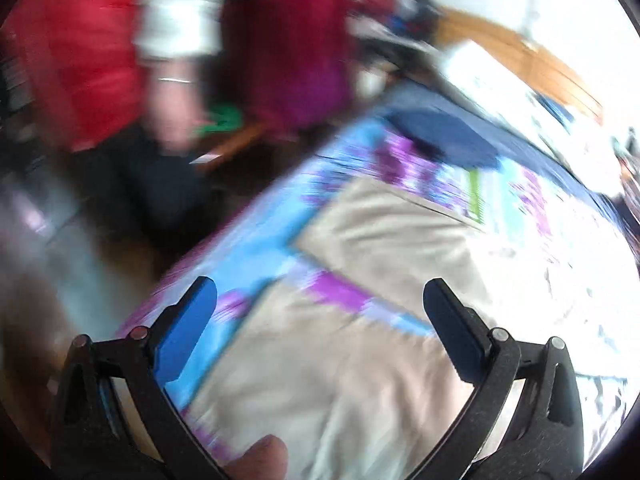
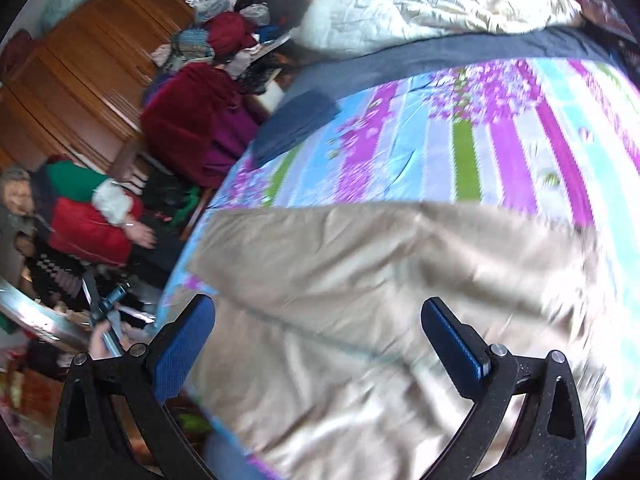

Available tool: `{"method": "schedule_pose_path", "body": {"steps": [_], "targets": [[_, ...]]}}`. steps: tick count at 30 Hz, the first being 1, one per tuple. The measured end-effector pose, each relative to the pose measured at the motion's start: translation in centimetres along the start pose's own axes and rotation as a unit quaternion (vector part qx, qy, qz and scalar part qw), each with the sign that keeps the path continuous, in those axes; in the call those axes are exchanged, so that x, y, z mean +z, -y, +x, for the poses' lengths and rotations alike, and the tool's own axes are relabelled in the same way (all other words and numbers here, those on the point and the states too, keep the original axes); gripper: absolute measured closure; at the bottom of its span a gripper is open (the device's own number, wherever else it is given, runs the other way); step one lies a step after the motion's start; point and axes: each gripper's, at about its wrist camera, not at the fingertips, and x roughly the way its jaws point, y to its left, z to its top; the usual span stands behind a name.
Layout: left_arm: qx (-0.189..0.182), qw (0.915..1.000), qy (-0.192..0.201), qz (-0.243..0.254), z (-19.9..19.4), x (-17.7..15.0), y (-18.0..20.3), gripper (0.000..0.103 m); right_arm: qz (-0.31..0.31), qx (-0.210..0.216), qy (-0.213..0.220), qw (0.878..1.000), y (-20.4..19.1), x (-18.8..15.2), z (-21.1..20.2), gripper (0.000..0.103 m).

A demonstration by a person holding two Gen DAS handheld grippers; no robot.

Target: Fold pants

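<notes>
biggest thing in both views is the bed (image 2: 500, 128), covered in a striped purple, blue and green floral sheet, with a pale quilt (image 2: 420, 4) bunched up at the far end. behind it there's a wooden wardrobe (image 2: 80, 72) and a heap of clothes, plus a person in a red vest (image 2: 88, 232) sitting off the bed's edge.

the beige pants (image 2: 380, 300) lie spread flat on the sheet, close to the near edge of the bed. in the left wrist view you can see the two legs (image 1: 392, 232) splitting apart with a wedge of sheet showing between them, so the long axis seems to run away from that gripper and off to the right. hard to say exactly, both shots are motion blurred.

left gripper (image 1: 320, 332) is spread wide with nothing between its blue pads, hovering over the leg fabric. right gripper (image 2: 318, 344) is also wide and empty, over the broader beige area.

my guess is both are equally near the cloth, each right above it, so the next move is dropping down to pinch an edge on either side and carrying it along that long axis.
</notes>
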Motion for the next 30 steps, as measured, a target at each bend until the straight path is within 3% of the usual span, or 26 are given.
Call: {"method": "schedule_pose_path", "body": {"steps": [7,13,17,20,23,25,28,30], "targets": [[-0.037,0.9921,-0.061,0.103,16.5,7.5,2.4,0.000,-0.024,-0.002,0.005,1.000,1.6,4.5,8.3,0.000],[-0.061,0.9775,-0.110,0.170,26.5,10.1,3.1,0.001,-0.006,0.013,-0.009,1.000,0.5,4.9,13.9,0.000],[-0.087,0.9709,-0.134,0.179,29.1,10.9,1.0,0.012,0.031,0.020,-0.008,0.999,-0.3,4.7,16.1,0.000],[-0.125,0.9654,-0.152,0.171,30.7,11.4,0.2,0.014,0.041,0.026,-0.015,0.999,-1.0,4.9,17.8,0.000],[-0.142,0.9594,-0.166,0.179,32.2,11.7,0.4,0.022,0.047,0.029,-0.032,0.998,-1.4,5.1,19.6,0.000],[-0.180,0.9534,-0.176,0.166,32.7,11.8,0.7,0.029,0.051,0.031,-0.038,0.998,-1.7,5.1,20.5,0.001],[-0.205,0.9485,-0.180,0.162,33.4,12.0,1.3,0.035,0.058,0.034,-0.040,0.997,-2.0,5.0,21.4,0.001],[-0.216,0.9480,-0.177,0.154,33.6,12.0,1.4,0.052,0.064,0.037,-0.036,0.997,-2.1,4.9,21.5,0.001]]}}
